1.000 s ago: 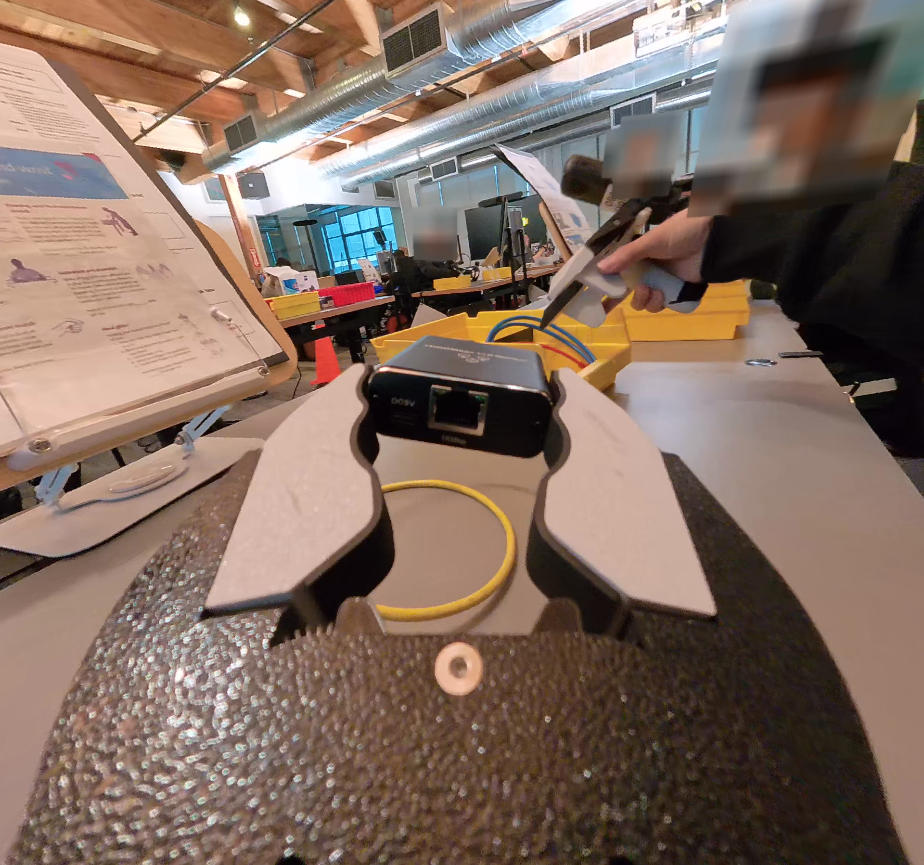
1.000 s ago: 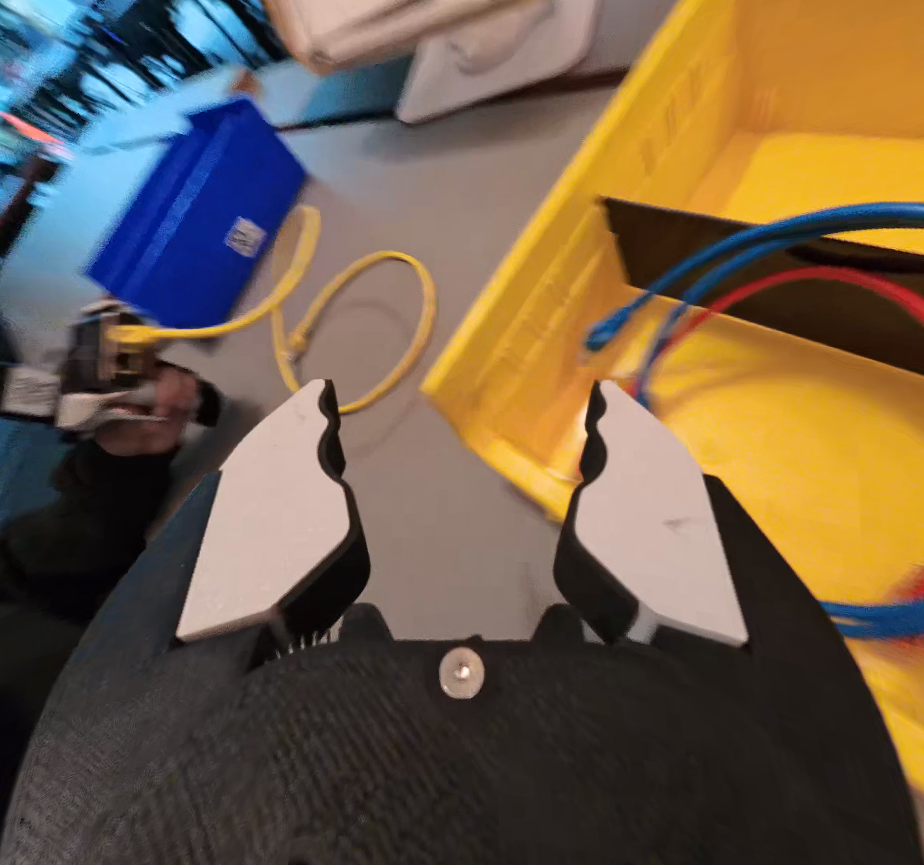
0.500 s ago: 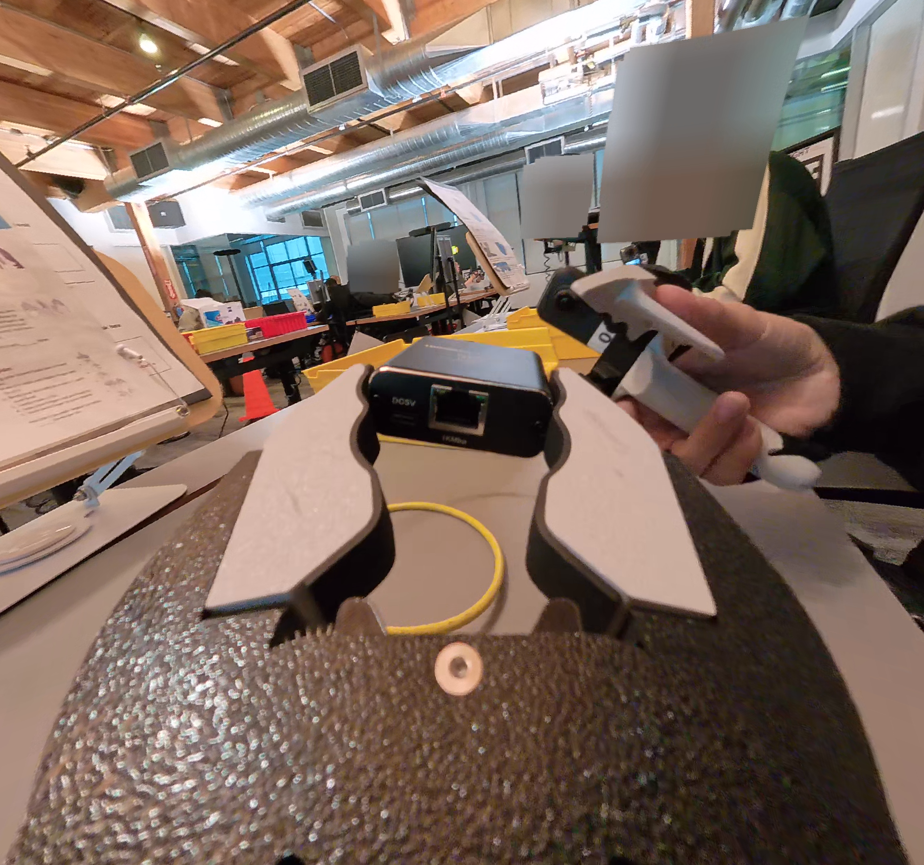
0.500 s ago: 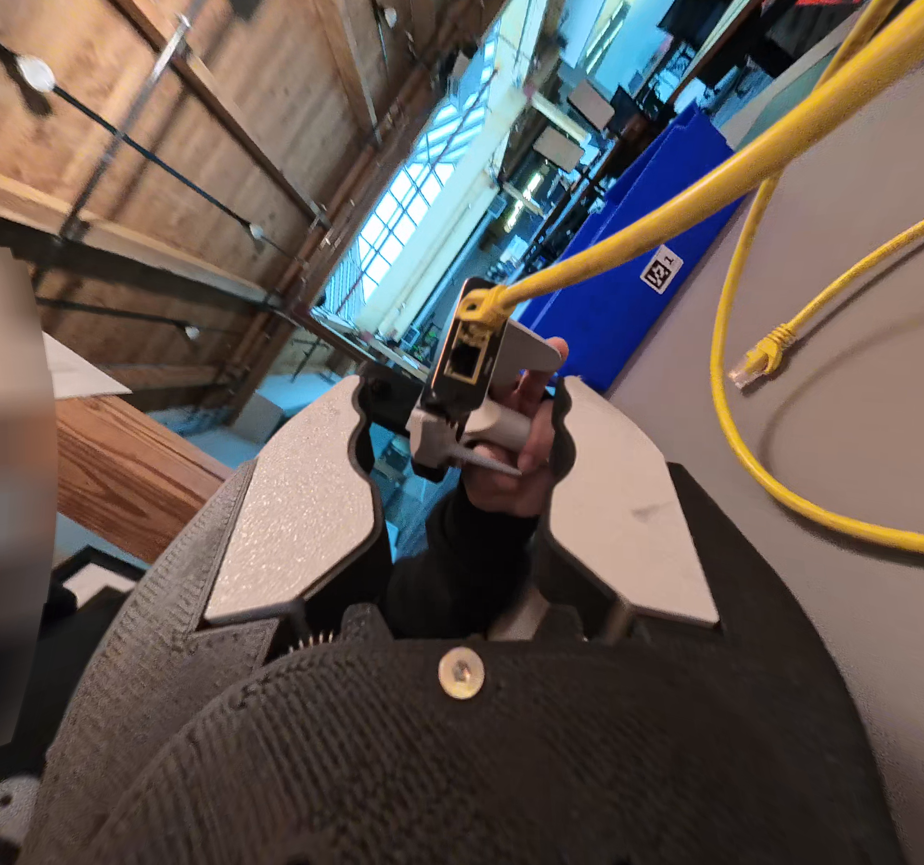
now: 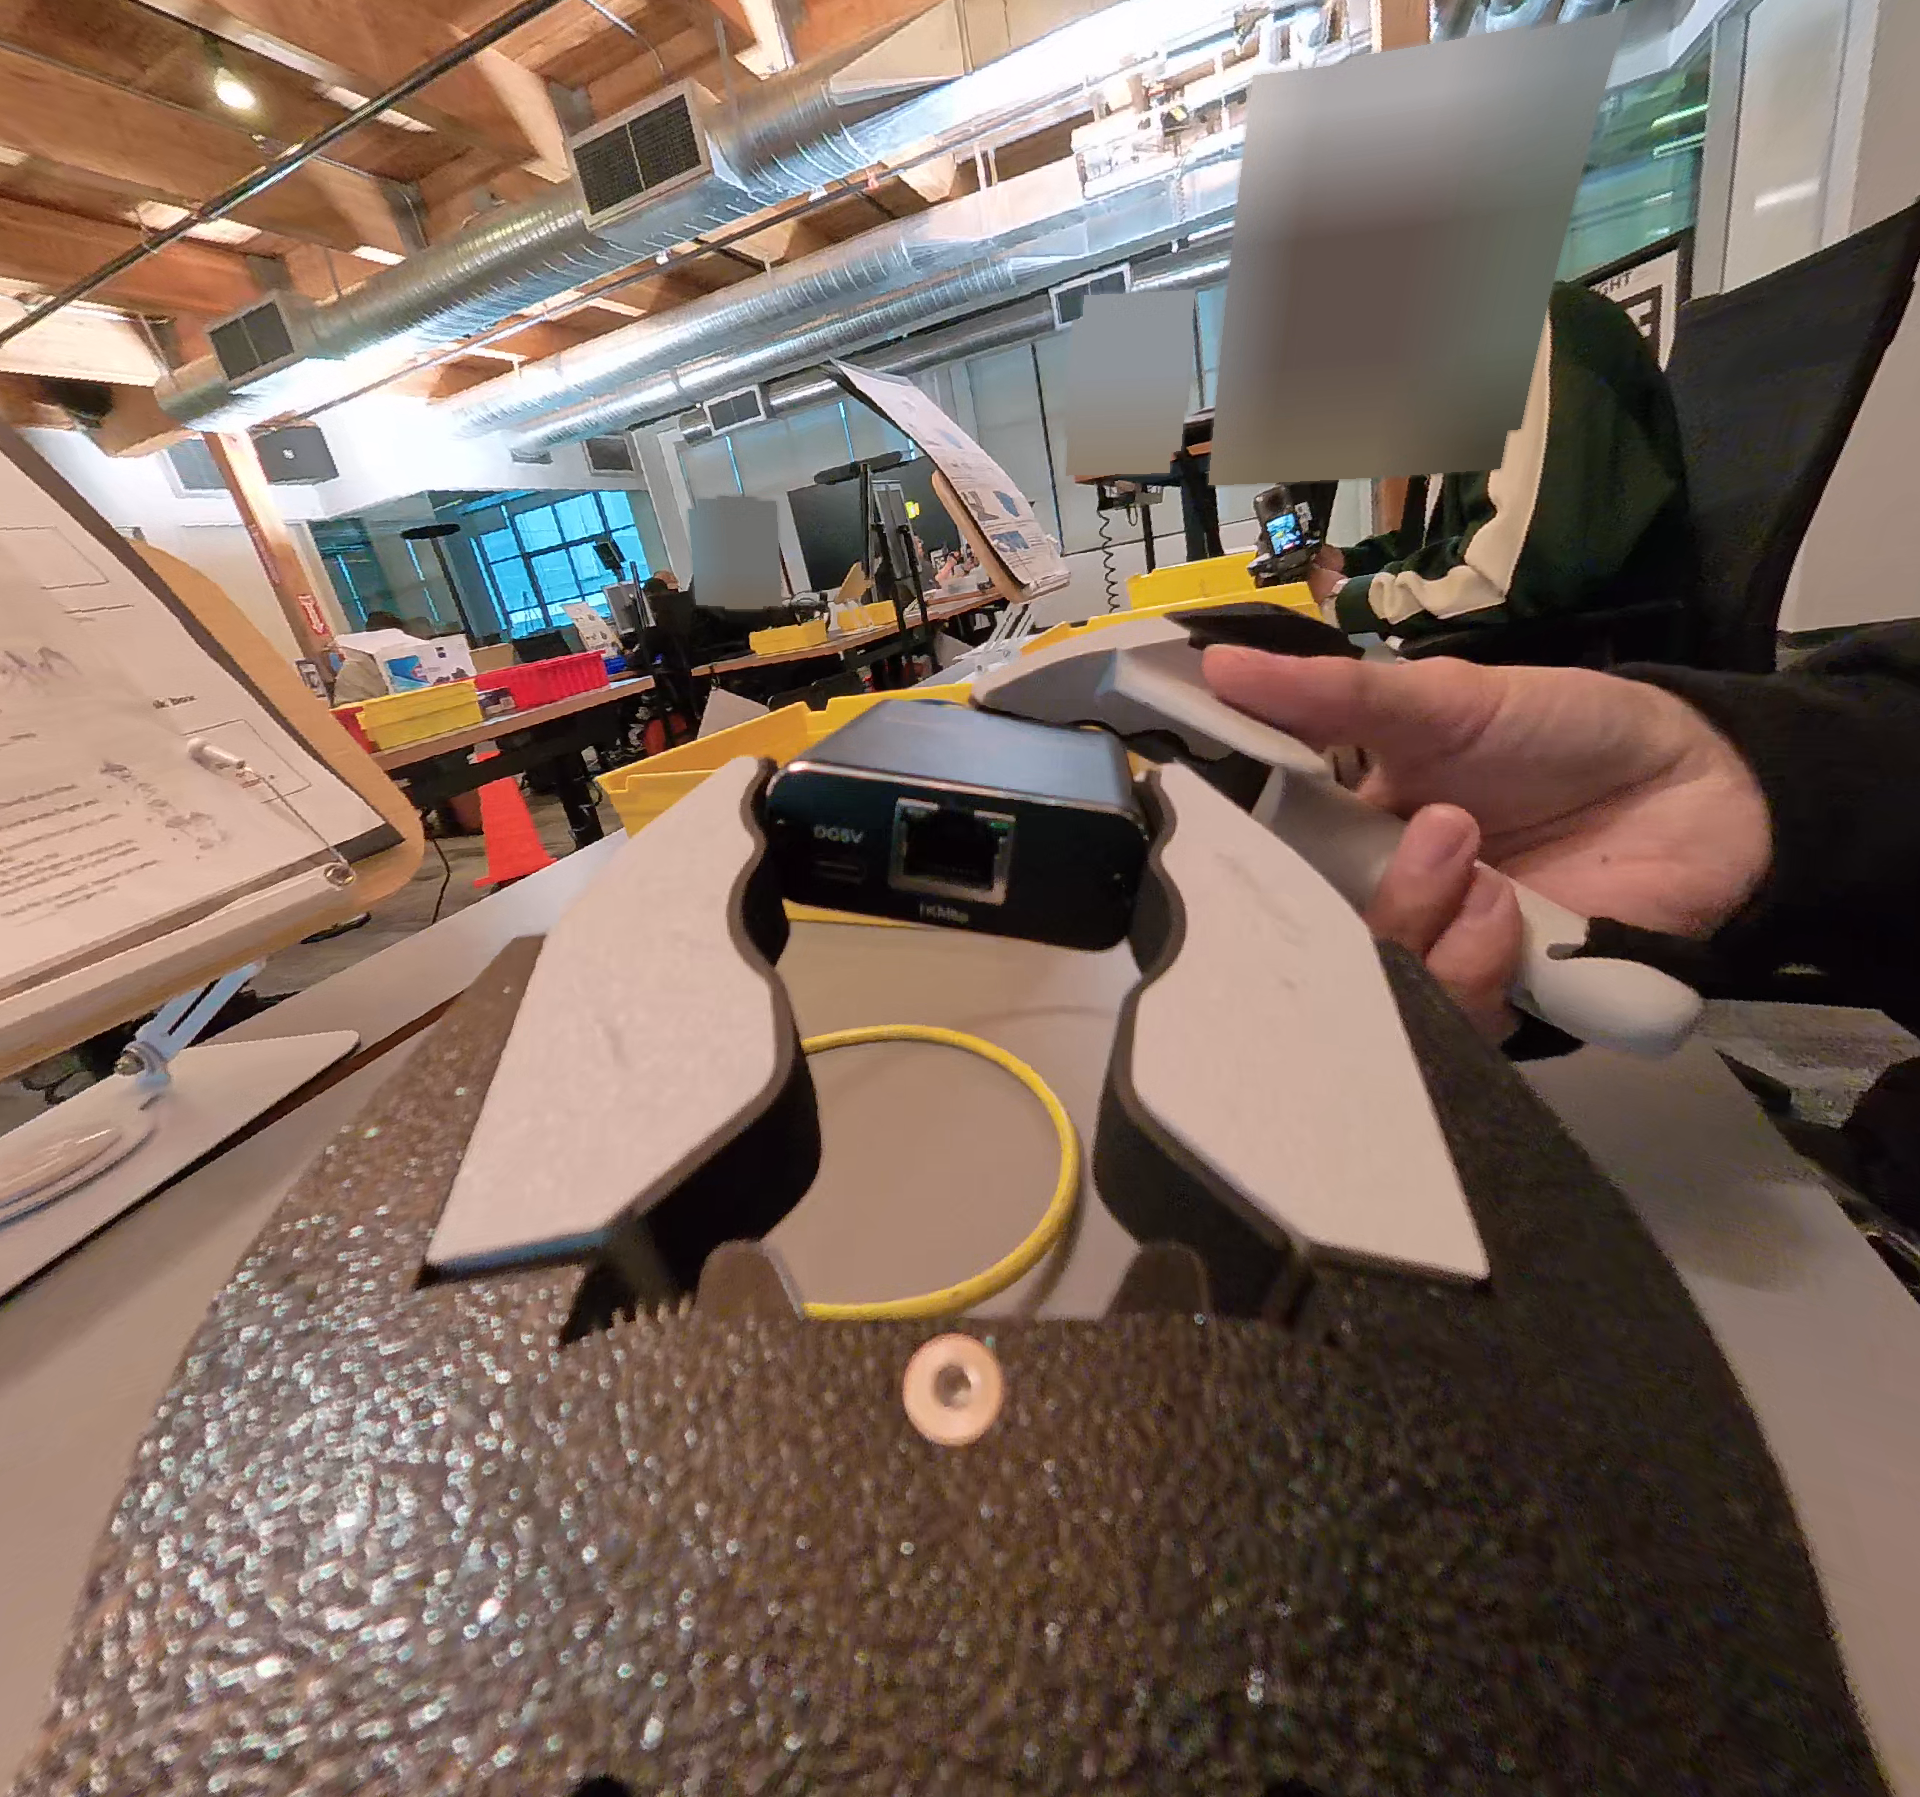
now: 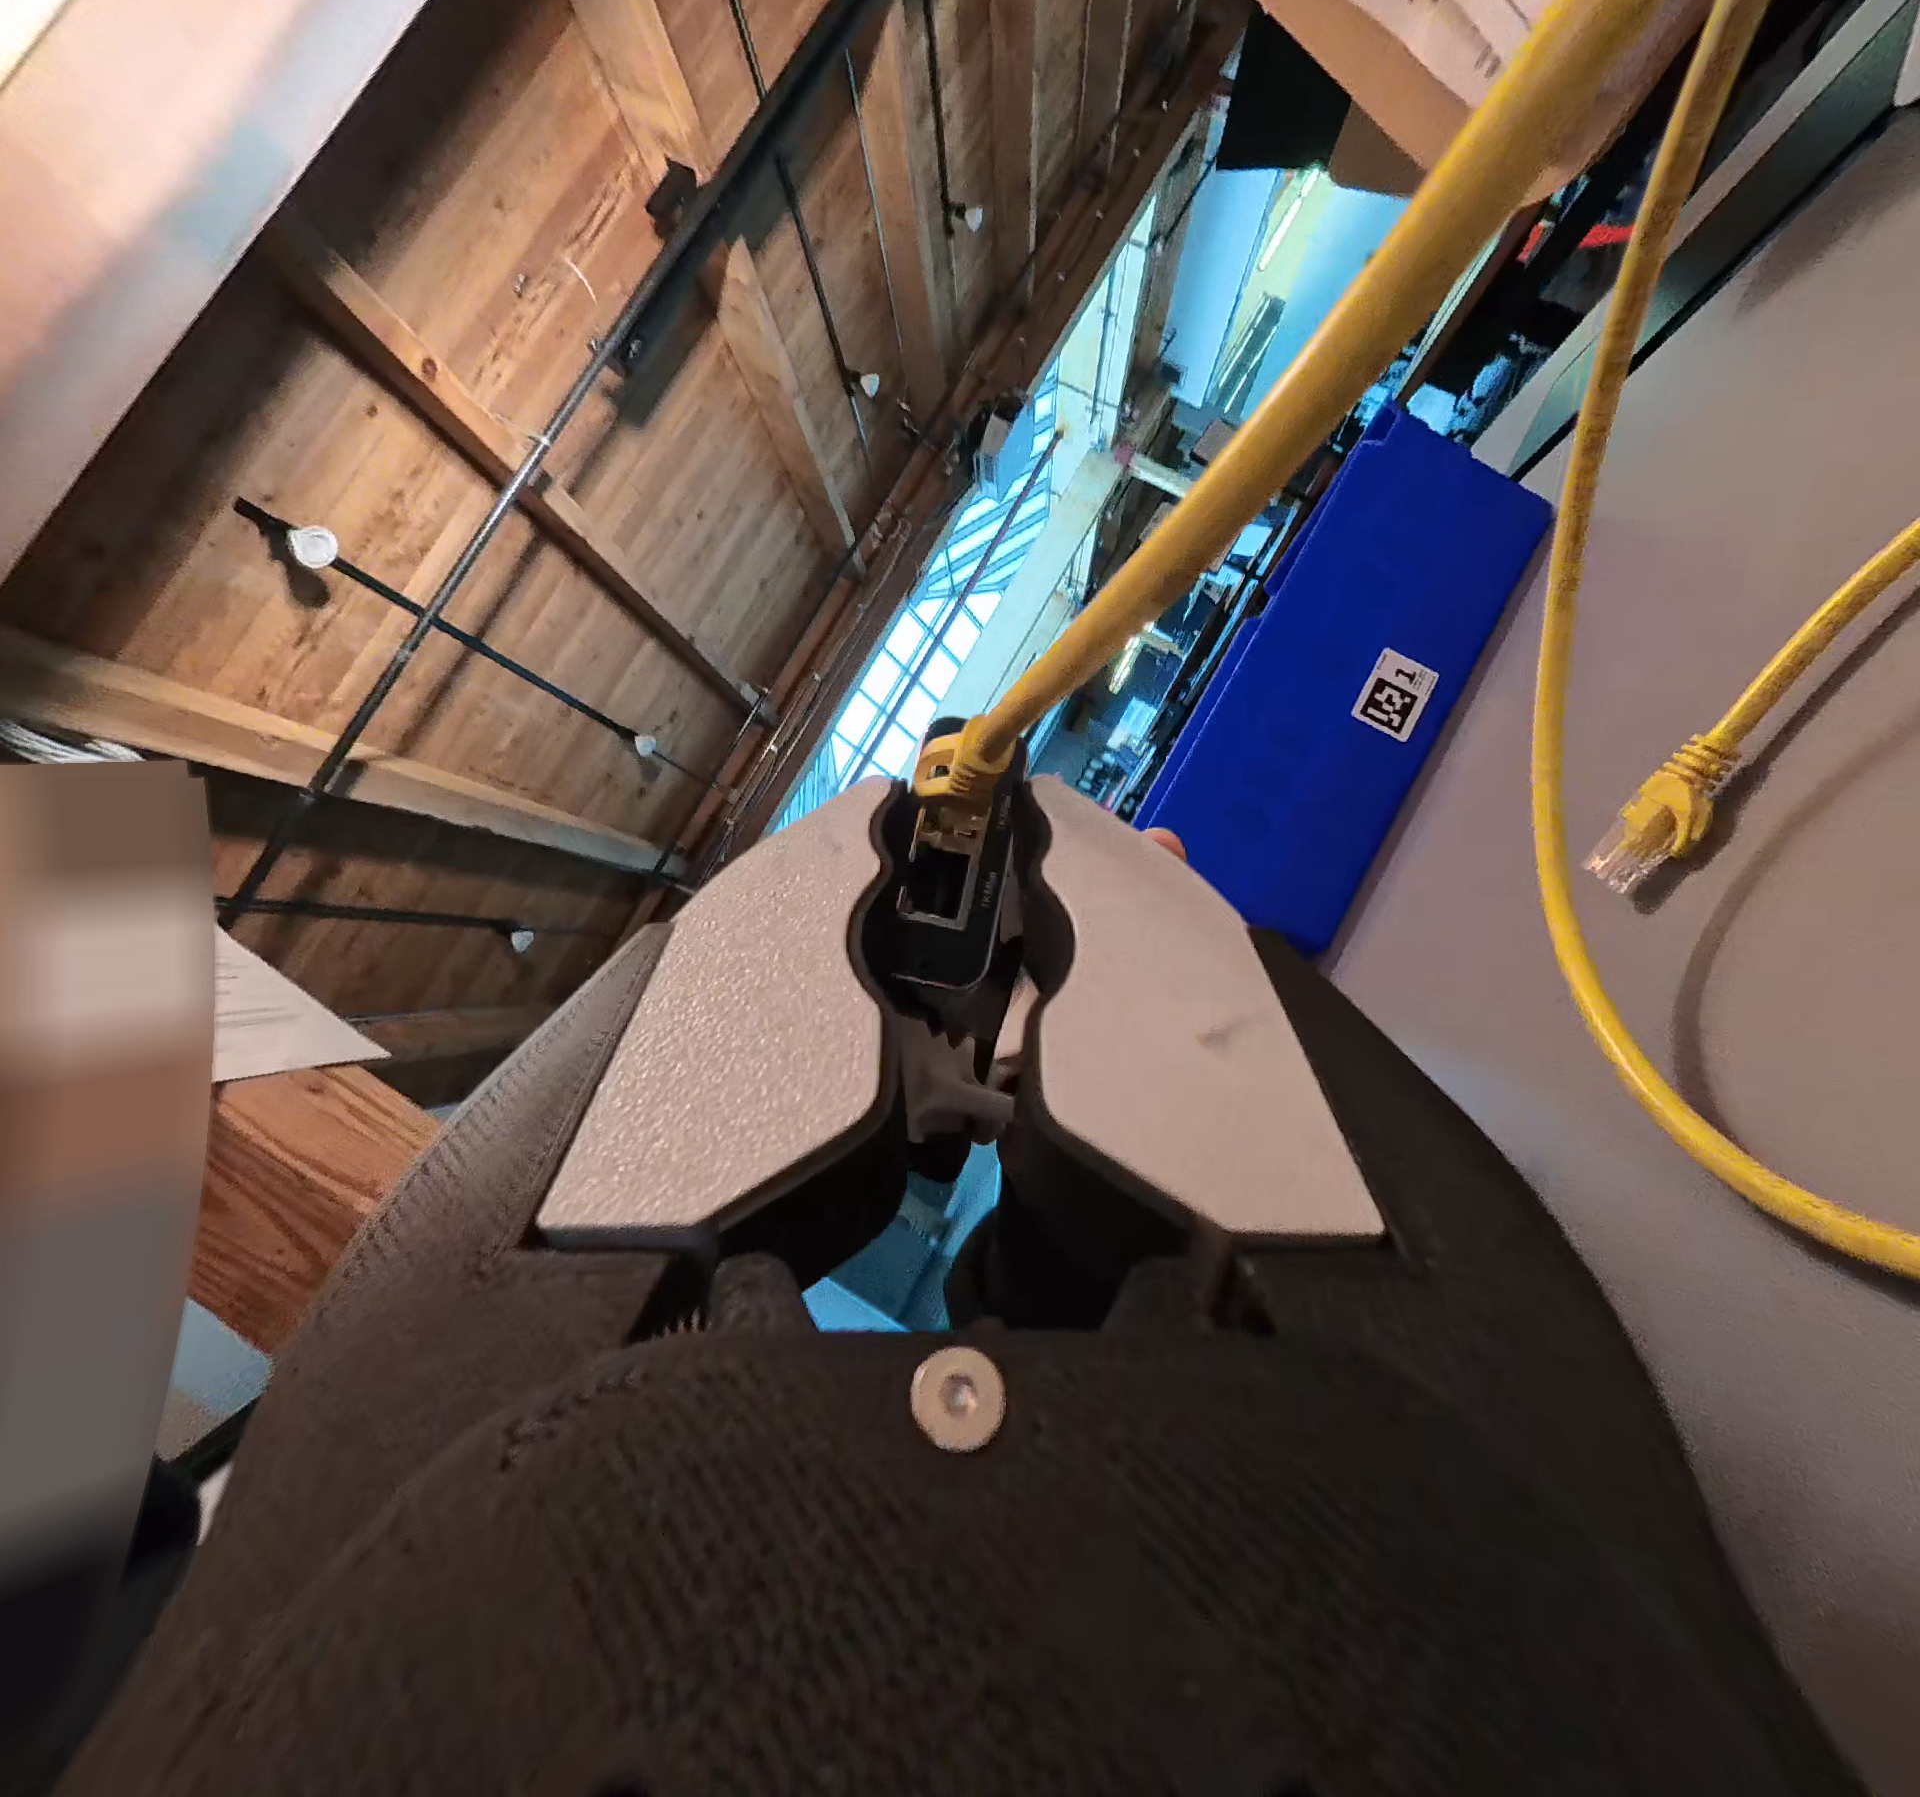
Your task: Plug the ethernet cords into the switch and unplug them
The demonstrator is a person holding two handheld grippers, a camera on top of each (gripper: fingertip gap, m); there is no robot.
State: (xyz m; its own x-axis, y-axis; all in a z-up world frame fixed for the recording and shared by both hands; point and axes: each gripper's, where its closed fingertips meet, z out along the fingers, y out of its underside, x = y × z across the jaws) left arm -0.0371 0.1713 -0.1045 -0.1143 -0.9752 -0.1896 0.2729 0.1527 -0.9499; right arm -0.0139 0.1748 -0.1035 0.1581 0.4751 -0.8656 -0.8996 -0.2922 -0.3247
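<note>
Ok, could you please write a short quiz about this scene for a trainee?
1. True or false: the left gripper holds the switch between its jaws.
2. Which colour is the cable plugged into the switch? A blue, B yellow, C red.
3. Fill in: the loose plug of the other cable end lies on the ____.
Key: 1 true; 2 B; 3 table.

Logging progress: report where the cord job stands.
Done: one yellow cord sits plugged into the switch, which the left gripper clamps. In hand: the right gripper has its fingers flanking the switch's cord side. Left: the neighbouring port is empty, a loose yellow plug lies on the table; unplugging follows.
</note>
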